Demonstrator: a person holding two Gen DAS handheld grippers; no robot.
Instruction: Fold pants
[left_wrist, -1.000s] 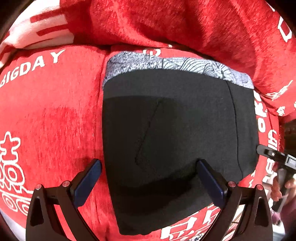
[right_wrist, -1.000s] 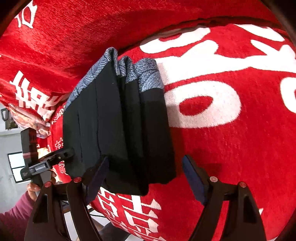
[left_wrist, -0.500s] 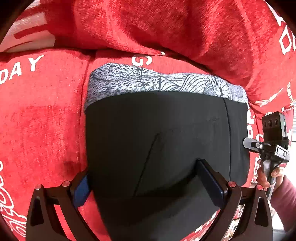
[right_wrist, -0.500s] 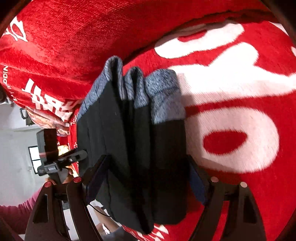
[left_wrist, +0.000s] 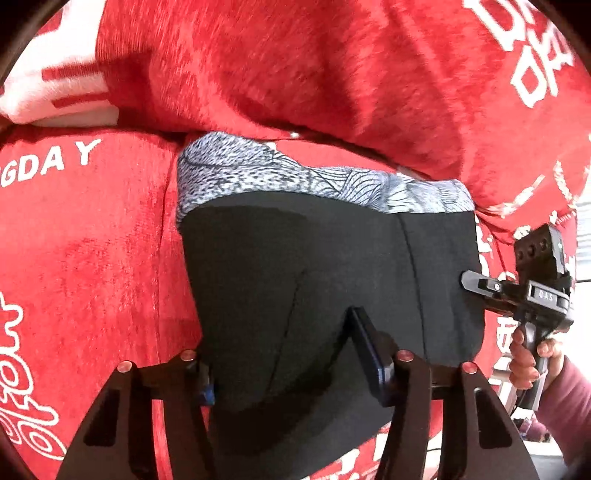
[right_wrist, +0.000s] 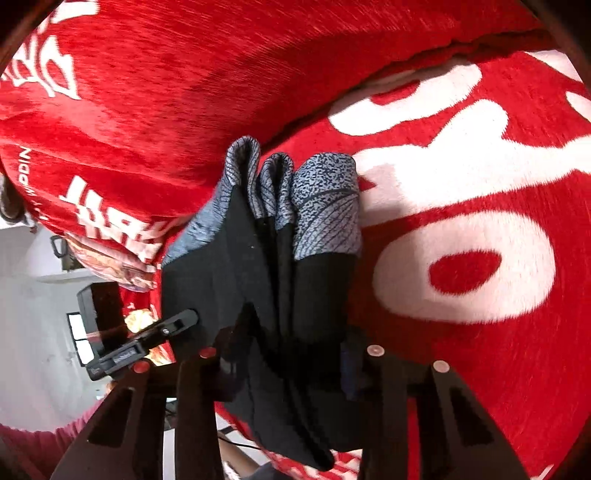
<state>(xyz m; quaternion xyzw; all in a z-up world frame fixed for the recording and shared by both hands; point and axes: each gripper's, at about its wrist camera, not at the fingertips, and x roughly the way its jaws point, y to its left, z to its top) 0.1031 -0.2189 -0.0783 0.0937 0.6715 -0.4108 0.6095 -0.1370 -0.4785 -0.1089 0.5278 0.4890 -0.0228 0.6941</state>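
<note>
The black pants (left_wrist: 314, 266) lie folded in a thick stack on the red sofa cover, grey patterned waistband (left_wrist: 295, 177) at the far end. My left gripper (left_wrist: 284, 350) straddles the near edge of the stack. Its jaws are closing and the fabric bunches between them, with the right pad (left_wrist: 364, 336) dented into the cloth. From the other side my right gripper (right_wrist: 291, 350) is closing across the layered edge of the pants (right_wrist: 295, 280). Each gripper also shows in the other's view: the right gripper (left_wrist: 517, 291) and the left gripper (right_wrist: 147, 336).
The red sofa cover (left_wrist: 85, 240) with white lettering lies under the pants. A red back cushion (left_wrist: 295, 66) rises just behind the waistband. A hand (left_wrist: 528, 362) in a pink sleeve holds the right gripper's handle. The room floor (right_wrist: 37, 295) shows past the sofa edge.
Both pairs of jaws stood wide around the pants and have now come in against the stack. The fabric bunches between the fingers. The left view has drawn back slightly.
</note>
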